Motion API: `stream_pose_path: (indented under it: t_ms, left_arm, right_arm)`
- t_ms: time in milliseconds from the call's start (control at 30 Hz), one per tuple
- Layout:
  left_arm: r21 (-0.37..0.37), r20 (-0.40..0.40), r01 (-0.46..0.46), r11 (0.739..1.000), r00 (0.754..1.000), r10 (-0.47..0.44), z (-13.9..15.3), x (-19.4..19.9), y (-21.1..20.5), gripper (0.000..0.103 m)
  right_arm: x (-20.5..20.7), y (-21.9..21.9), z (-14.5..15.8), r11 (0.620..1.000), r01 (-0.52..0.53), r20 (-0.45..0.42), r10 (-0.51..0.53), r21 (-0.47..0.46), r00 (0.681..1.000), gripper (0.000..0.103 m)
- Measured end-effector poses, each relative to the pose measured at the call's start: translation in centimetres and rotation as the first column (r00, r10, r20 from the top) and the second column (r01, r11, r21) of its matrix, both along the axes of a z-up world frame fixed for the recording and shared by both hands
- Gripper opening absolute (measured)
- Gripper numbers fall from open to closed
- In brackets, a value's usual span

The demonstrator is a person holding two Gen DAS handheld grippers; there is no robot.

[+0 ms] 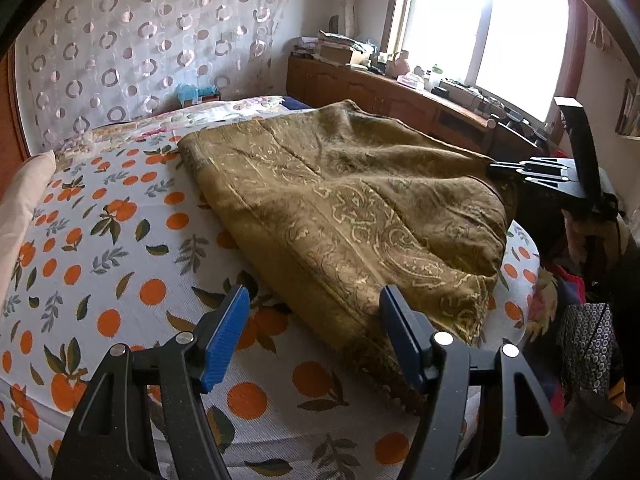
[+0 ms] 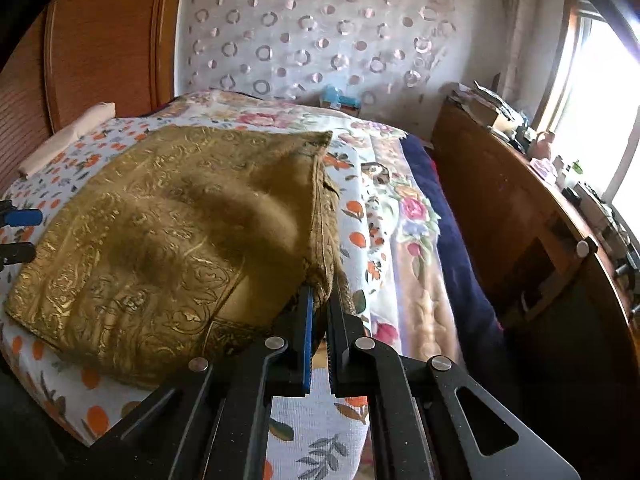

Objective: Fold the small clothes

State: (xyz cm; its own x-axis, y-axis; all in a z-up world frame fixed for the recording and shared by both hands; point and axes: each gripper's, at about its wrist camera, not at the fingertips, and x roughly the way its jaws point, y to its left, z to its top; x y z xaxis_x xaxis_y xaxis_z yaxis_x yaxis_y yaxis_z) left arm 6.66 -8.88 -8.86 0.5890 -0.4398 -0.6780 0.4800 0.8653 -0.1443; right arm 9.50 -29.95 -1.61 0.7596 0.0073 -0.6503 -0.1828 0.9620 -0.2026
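Olive-gold patterned cloth (image 1: 344, 200) lies on the orange-print bedsheet (image 1: 100, 240), partly folded; we judge its long axis runs from our near edge toward the headboard.

R gripper (image 2: 319, 300) is pinched tight on the cloth's corner edge; L gripper (image 1: 314, 312) is wide apart, holding nothing, near hem just ahead between its fingers.

R wrist view shows the pinch and the floral quilt (image 2: 404, 208); L view shows the hem fringe we need next.

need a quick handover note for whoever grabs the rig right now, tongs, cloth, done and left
Right tongs: shut on the near right corner of the gold patterned cloth.
Left tongs: open, hovering at the cloth's near left corner, nothing held.
The cloth lies on the orange-print sheet of the bed, already doubled over, rumpled.
Left: take the left corner, then likely carry both corners across for the next fold and smooth it.
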Motion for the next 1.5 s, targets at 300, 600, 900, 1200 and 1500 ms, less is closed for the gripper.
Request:
stream_pose_path:
  t_ms: [300, 600, 900, 1200, 1500]
  left_arm:
    - [0.018, -0.029, 0.027, 0.999, 0.999, -0.027, -0.8, -0.4, -0.8, 0.068]
    - [0.005, -0.074, 0.086, 0.996, 0.994, -0.085, -1.2, -1.3, -1.5, 0.068]
    - [-0.053, -0.12, 0.146, 0.988, 0.981, -0.152, -1.0, -2.5, -1.5, 0.022]
    - [-0.143, 0.036, 0.168, 0.975, 0.986, -0.164, 5.5, -2.1, -1.7, 0.006]
    - [-0.178, 0.113, 0.149, 0.973, 0.985, -0.13, 9.0, 0.2, -2.5, 0.006]
  right_arm:
    - [0.5, -0.2, -0.3, 0.999, 0.018, -0.007, -0.018, 0.03, 1.0, 0.008]
    - [-0.7, 0.3, -0.2, 0.999, 0.003, 0.026, -0.004, 0.053, 1.0, 0.051]
    - [-3.7, 3.0, 0.6, 0.993, -0.105, 0.066, 0.102, 0.055, 0.993, 0.067]
    - [-5.5, 4.7, -0.5, 0.966, -0.23, 0.032, 0.228, 0.115, 0.973, 0.069]
    - [-7.0, 4.4, -1.2, 0.954, -0.289, 0.014, 0.289, 0.077, 0.957, 0.069]
